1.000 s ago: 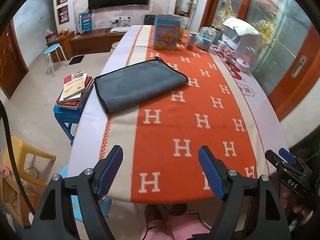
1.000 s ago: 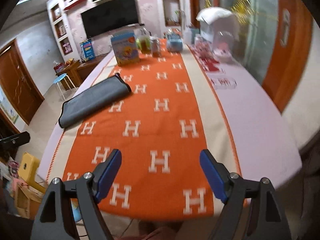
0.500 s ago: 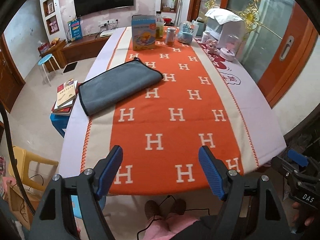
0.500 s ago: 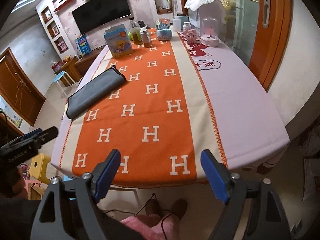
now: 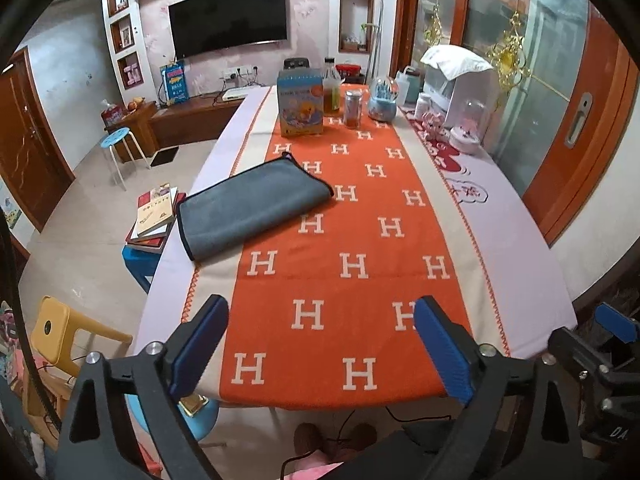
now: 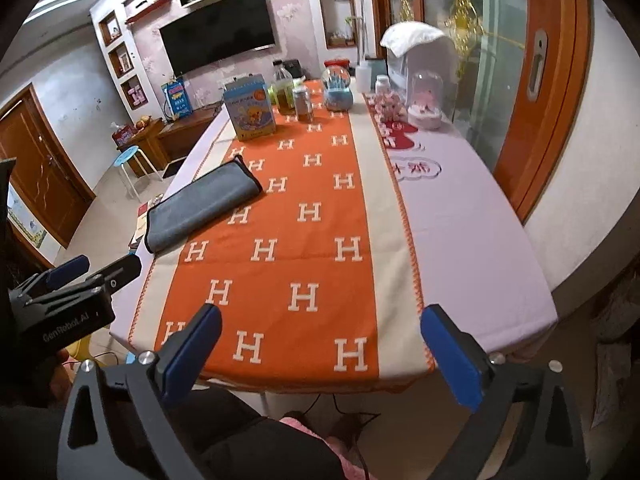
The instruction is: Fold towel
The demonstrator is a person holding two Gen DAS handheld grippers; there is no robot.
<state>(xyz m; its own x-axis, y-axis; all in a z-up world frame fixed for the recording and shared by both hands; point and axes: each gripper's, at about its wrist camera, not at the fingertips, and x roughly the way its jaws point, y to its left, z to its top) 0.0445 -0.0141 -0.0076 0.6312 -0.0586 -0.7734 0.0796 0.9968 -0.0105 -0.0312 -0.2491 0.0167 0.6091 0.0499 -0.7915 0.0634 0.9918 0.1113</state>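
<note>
While both hand-held grippers (image 5: 320,344) (image 6: 320,354) gape wide, folded towel (image 5: 254,208) lies well ahead, left.

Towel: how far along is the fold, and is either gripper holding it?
The towel lies folded flat on the table's left side. Nothing is in hand: left gripper and right gripper are open at the near edge. Any further fold is undone.

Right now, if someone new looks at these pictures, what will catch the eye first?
The orange runner with white H letters fills the middle of the long table. A grey towel, already folded, lies at its left edge, partly over the table's side. Both tools, left and right, hang open and empty at the near end.
</note>
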